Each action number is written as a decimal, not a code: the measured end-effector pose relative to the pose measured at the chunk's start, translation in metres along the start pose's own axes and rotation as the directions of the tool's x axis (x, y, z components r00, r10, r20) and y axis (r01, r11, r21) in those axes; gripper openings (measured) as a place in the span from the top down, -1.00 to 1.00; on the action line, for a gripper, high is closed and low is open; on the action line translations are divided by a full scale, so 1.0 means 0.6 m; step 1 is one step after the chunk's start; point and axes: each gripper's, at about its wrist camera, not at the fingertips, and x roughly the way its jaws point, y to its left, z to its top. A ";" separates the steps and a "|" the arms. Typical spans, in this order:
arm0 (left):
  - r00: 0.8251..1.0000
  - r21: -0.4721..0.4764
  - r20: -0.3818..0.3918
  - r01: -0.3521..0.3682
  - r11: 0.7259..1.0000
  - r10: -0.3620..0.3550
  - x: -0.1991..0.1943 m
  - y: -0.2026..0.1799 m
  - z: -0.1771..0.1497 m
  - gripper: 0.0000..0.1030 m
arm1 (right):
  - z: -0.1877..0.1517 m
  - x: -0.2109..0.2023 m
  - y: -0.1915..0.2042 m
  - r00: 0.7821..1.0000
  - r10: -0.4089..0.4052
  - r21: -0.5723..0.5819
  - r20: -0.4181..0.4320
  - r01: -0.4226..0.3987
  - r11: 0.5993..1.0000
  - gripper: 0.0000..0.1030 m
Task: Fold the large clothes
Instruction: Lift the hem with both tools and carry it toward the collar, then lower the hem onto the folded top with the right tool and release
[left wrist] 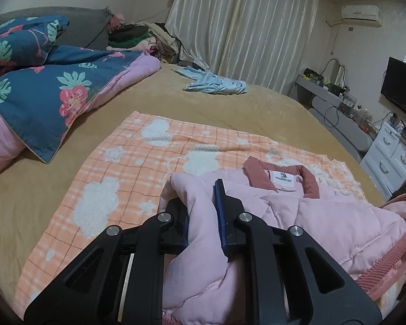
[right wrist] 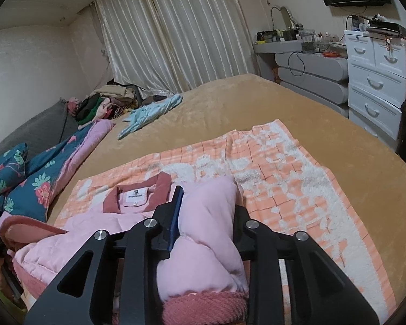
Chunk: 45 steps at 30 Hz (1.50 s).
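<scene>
Spread over the orange blanket [left wrist: 116, 168], the pink jacket [left wrist: 324, 216] is lying barely folded, the left gripper [left wrist: 203, 211] and right gripper [right wrist: 207, 211] each pinching a bunched shoulder beside its collar [left wrist: 284, 174].

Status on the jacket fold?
Left claw shut on pink jacket. Right claw shut on it too. Jacket collar-up on orange blanket. Nothing in the way.

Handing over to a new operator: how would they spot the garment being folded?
On the tan bed lies an orange checked towel with white fluffy patches. The puffy pale pink quilted jacket rests on it, both tongs clamped on its fabric. Only it has a dusty-red collar with a white label.
</scene>
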 end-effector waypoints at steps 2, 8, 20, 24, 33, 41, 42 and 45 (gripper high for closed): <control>1.000 0.006 -0.002 -0.010 1.000 0.010 0.005 -0.001 -0.001 0.81 | 0.002 0.005 -0.001 1.000 -0.019 0.000 0.002 0.019 1.000 0.20; 1.000 0.008 -0.012 -0.019 1.000 0.019 0.014 -0.001 -0.002 0.81 | 0.020 -0.010 0.001 0.999 0.038 0.027 0.025 -0.039 0.999 -0.46; 1.000 0.009 -0.017 -0.025 1.000 0.025 0.020 -0.002 0.000 0.81 | 0.040 -0.156 0.025 0.970 0.150 -0.115 0.191 -0.129 0.985 -0.90; 0.999 0.010 -0.018 -0.027 1.000 0.027 0.023 -0.001 0.001 0.81 | -0.004 -0.194 0.010 0.976 0.037 -0.197 0.214 0.007 0.980 -0.91; 0.999 0.008 -0.017 -0.029 1.000 0.029 0.023 -0.002 0.003 0.80 | -0.097 -0.089 0.005 0.997 -0.070 -0.251 -0.012 0.065 0.966 -0.91; 1.000 0.019 -0.014 -0.020 1.000 0.020 0.015 0.000 0.007 0.66 | -0.102 -0.010 0.071 0.998 -0.032 -0.301 -0.057 0.014 0.953 -0.91; 1.000 0.017 -0.014 -0.016 1.000 0.016 0.013 0.000 0.008 0.60 | -0.098 -0.005 0.073 0.998 -0.032 -0.292 -0.054 0.015 0.956 -0.91; 1.000 0.013 -0.004 0.006 1.000 -0.006 0.000 -0.003 0.011 0.44 | -0.089 0.007 0.078 0.998 -0.022 -0.266 -0.064 0.004 0.964 -0.91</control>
